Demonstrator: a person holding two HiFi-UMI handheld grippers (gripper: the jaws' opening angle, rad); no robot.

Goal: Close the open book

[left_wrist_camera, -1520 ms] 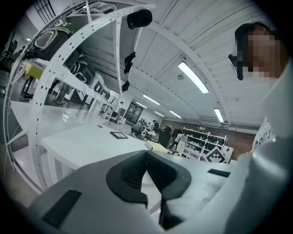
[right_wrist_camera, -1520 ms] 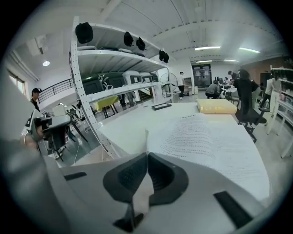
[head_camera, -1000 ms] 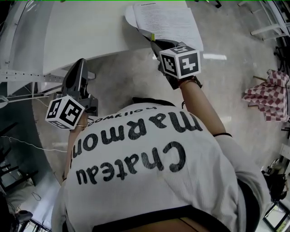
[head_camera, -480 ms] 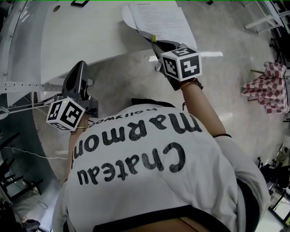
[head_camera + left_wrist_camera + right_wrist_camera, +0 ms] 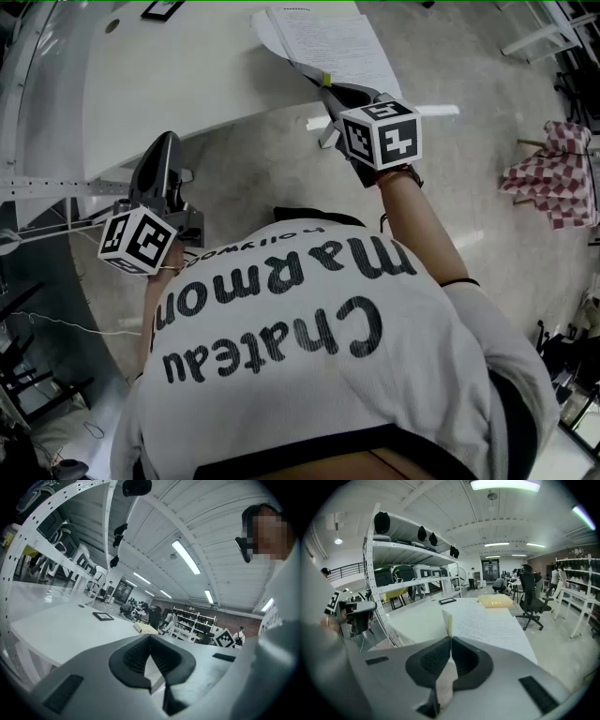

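Note:
The open book [image 5: 333, 42] lies on the white table [image 5: 178, 75] at its near right corner, printed pages up. My right gripper [image 5: 328, 90] reaches it from the table's edge and is shut on the near edge of a page. In the right gripper view that page [image 5: 447, 623], with a yellow strip along it, stands up out of the closed jaws of the right gripper [image 5: 450, 641], and the printed spread [image 5: 487, 625] lies beyond. My left gripper [image 5: 161, 142] hovers at the table's near left edge, away from the book. Its left gripper [image 5: 150, 639] pads meet with nothing between them.
A small black-framed object [image 5: 447, 600] and a yellow pad [image 5: 496, 601] lie further along the table. White perforated shelving [image 5: 393, 573] stands to the left, an office chair [image 5: 532, 597] to the right. A checked cloth [image 5: 553, 187] lies on the floor. The person's torso fills the near view.
My right gripper has drifted a little toward the right and nearer, still shut on the page. The left gripper has stayed in place.

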